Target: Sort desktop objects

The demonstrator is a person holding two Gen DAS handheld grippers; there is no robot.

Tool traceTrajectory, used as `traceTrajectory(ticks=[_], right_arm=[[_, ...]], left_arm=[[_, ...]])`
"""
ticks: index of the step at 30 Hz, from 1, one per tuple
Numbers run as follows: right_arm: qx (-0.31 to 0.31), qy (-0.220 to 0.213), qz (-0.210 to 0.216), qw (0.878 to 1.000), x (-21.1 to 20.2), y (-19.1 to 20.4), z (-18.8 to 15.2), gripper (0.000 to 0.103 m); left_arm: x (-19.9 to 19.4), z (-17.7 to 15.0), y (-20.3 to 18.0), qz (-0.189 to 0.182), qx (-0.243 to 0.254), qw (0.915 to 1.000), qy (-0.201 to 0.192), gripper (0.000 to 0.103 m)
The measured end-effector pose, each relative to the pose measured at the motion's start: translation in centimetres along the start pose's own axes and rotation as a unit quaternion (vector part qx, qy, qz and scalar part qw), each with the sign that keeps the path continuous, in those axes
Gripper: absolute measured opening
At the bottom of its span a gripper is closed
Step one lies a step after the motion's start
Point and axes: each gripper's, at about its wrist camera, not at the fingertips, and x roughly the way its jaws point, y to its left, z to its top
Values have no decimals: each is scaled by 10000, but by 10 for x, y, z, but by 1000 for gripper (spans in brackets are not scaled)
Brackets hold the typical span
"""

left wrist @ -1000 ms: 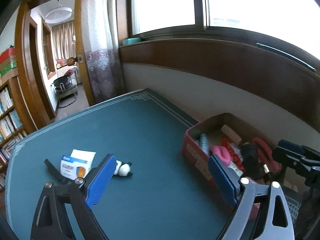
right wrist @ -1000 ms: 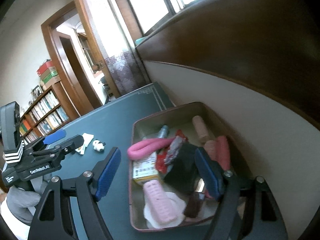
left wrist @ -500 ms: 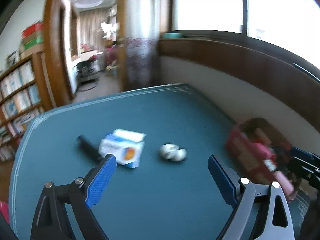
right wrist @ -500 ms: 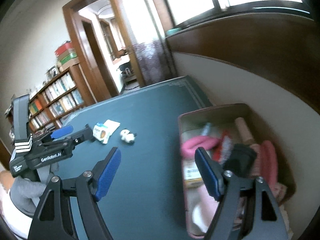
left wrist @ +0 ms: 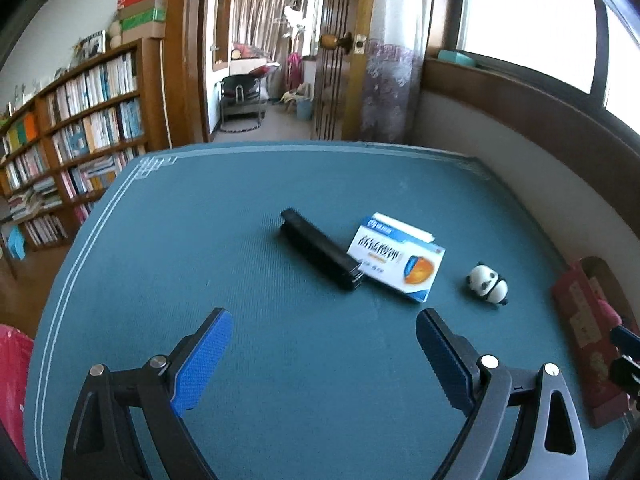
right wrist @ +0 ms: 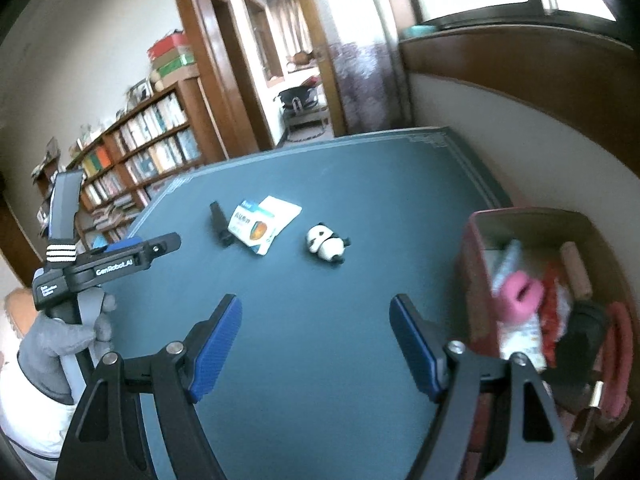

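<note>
Nearest to us, the left gripper (left wrist: 322,342) hangs over bare teal counter (left wrist: 248,240), its blue fingers (left wrist: 202,362) spread wide with nothing between them. We see the same on the right gripper (right wrist: 316,342): its fingers (right wrist: 218,344) stand well apart over the counter, empty too.

In the right wrist view the left gripper shows again at the near left, held by a hand in a grey glove (right wrist: 60,334).

To our near right sits the red-walled cardboard box (right wrist: 474,276), close to the wall, already crowded: a pink looped piece (right wrist: 520,290), a tan roll (right wrist: 576,270), a dark item and red packaging, too blurred for us to name further.

Further out, three things lie loose in the middle of the counter. We have the small panda figure (left wrist: 487,283) on the right, on its own, near the medicine box (left wrist: 396,266), a white, blue and orange carton lying flat. The black stapler (left wrist: 320,254) lies just left of the carton, its near end touching the carton's edge or nearly so; we cannot tell which.

Beyond the counter's far edge we see a bookshelf (left wrist: 76,136) at the left and an open doorway (left wrist: 260,52) into another room.
</note>
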Motion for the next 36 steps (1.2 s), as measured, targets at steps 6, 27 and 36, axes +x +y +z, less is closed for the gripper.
traceTrajectory(ticks=[6,27,36], right_arm=[[-2,206,81,9998,21,3,0,80],[186,538,259,9980,54,-6,-9,80],[196,610,300,9975,59,-7,-12,80]], left_arm=[[21,3,-2,5,130,9997,215,95],[105,50,8,354,-149,9976,568,95],[101,32,59,759,-490,9936,675,95]])
